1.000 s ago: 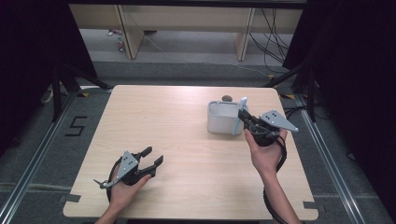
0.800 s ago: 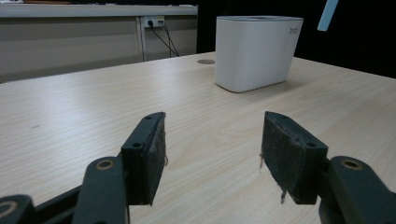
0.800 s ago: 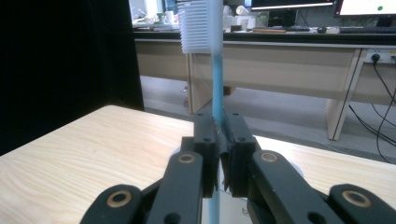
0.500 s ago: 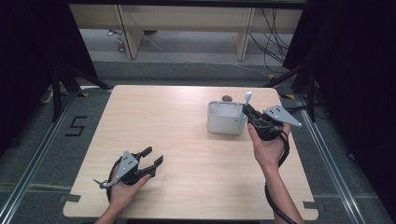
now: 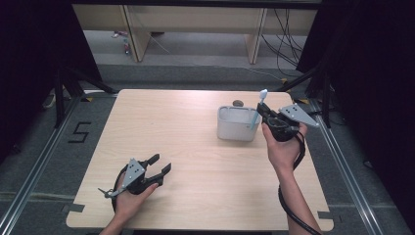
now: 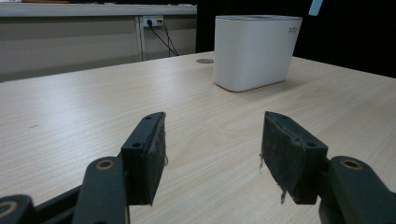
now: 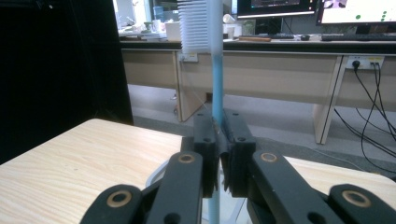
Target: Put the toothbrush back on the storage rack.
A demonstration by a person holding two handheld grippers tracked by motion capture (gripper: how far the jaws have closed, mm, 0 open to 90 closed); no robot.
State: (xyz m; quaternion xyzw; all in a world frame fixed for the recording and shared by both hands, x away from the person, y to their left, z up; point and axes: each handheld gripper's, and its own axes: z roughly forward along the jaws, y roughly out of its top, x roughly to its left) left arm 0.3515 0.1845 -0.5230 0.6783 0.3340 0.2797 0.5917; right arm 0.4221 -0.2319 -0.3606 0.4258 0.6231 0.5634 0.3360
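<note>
Right gripper view: tongs (image 7: 217,140) clamp toothbrush (image 7: 215,79) (bristles up).

— on the table (image 5: 195,127), toward the far right: a container (image 5: 237,123), standing upright. just behind it, at its far side: a small round thing (image 5: 238,103), too small to tell what.

— and right of the container?

— the right gripper (image 5: 262,116), just beside its right end, clamped on a toothbrush (image 5: 258,108) held upright, head up, lower end down by the container's right rim. whether inside it or not, cannot tell.

— near side?

— the left gripper (image 5: 158,164), near left on the table, well apart from the container, jaws spread, pointing right and far.
</note>
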